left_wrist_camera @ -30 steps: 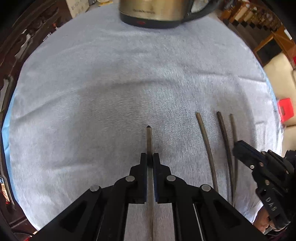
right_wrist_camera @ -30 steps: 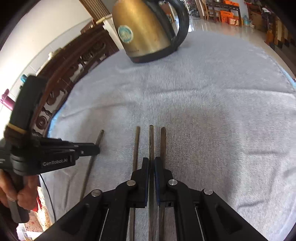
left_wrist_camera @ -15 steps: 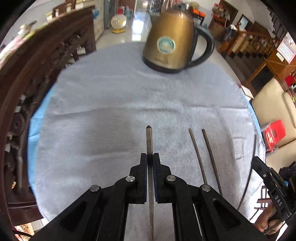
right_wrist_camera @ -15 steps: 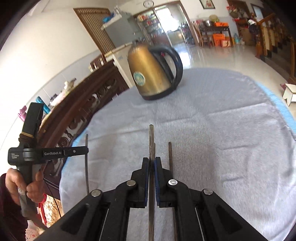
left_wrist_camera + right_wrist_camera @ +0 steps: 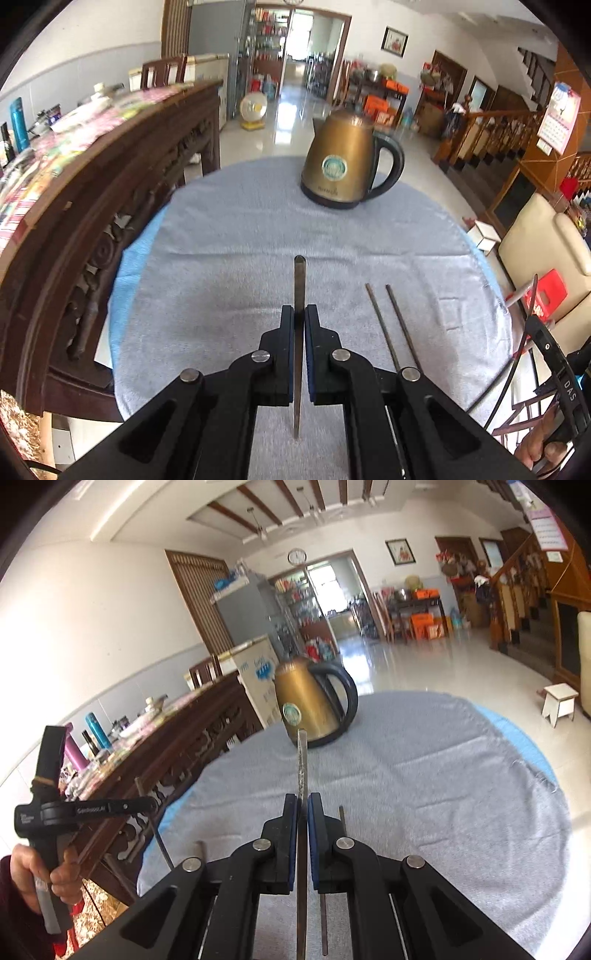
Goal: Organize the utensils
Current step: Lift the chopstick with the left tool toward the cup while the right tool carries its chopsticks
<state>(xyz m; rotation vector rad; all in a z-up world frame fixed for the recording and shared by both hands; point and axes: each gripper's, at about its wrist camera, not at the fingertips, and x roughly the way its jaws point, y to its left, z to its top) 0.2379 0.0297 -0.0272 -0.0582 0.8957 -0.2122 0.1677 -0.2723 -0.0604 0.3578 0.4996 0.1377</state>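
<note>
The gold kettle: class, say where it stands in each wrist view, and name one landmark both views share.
Left wrist view: the gold kettle stands upper centre, at the far edge of the grey cloth, handle to the right.
Right wrist view: the kettle sits mid-frame, just left of centre, handle to the right.
Shared landmark: the carved wooden sideboard.
</note>
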